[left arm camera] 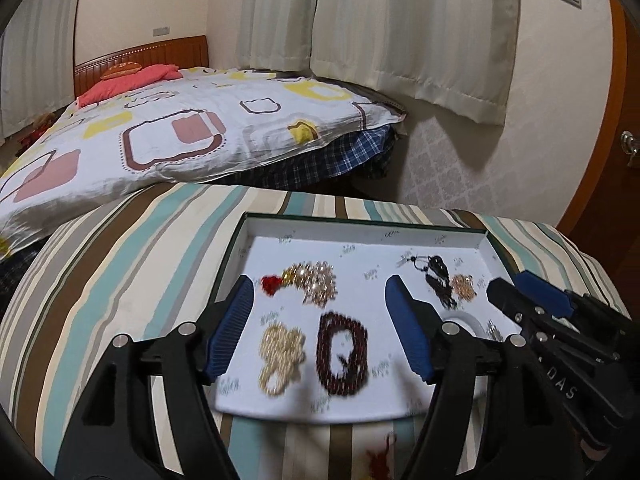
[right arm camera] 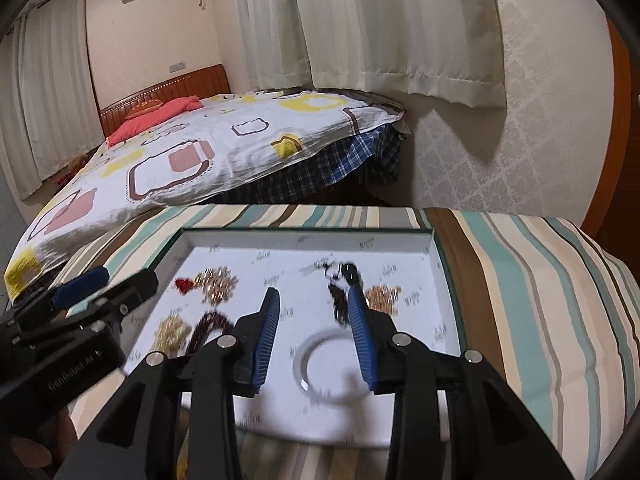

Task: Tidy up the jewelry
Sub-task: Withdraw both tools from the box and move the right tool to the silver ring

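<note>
A shallow white tray with a dark green rim lies on a striped cloth. In it are a gold beaded piece with a red tassel, a cream pearl string, a dark red bead bracelet, a black cord piece, a small gold chain and a white bangle. My left gripper hovers open above the pearls and bracelet, holding nothing. My right gripper is open above the bangle, its right finger beside the black cord; nothing sits between its pads.
The striped cloth covers a rounded surface that drops off at its edges. A red and gold item lies on it in front of the tray. Behind are a bed, curtains, a wall and a wooden door at the right.
</note>
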Available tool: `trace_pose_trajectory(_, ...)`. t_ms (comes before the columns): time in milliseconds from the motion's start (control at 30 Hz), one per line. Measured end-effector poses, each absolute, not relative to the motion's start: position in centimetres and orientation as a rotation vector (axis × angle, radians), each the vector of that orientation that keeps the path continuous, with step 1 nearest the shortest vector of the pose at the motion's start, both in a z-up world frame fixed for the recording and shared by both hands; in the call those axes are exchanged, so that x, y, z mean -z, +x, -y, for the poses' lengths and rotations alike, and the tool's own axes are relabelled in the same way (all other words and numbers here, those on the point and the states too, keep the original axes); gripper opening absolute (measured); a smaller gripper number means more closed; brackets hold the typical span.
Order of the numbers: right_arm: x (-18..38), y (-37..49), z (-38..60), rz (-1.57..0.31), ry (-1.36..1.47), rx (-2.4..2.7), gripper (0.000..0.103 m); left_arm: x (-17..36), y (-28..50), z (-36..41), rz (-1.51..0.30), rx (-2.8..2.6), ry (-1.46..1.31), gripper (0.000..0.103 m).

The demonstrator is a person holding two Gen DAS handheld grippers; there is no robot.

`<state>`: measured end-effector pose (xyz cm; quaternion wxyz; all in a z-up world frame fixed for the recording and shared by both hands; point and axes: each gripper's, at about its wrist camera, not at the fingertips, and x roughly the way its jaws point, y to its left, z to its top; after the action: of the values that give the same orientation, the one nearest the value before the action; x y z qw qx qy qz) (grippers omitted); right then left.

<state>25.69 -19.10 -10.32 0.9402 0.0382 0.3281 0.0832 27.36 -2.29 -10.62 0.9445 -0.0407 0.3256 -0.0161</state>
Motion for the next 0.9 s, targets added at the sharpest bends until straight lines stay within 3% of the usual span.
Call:
trace_pose_trajectory(800,16.5,19.0,15.3,-0.854,0.046,-0.257,0.036,14.9,18.5,-2.4,-0.756,-0.067,-0.092,0.067)
trace_pose_trajectory(833,16.7,18.9,15.2,-0.859,0.043,-0.259,0.035,15.0,18.4,-2.6,-0.758,-0.069,-0.095,0.068)
trace_pose_trajectory(900,16.8,18.9,14.9,-0.87,0.041,-0.268,0.023,15.1,18.2,-2.6,-0.761,-0.069,-0.096,0.067)
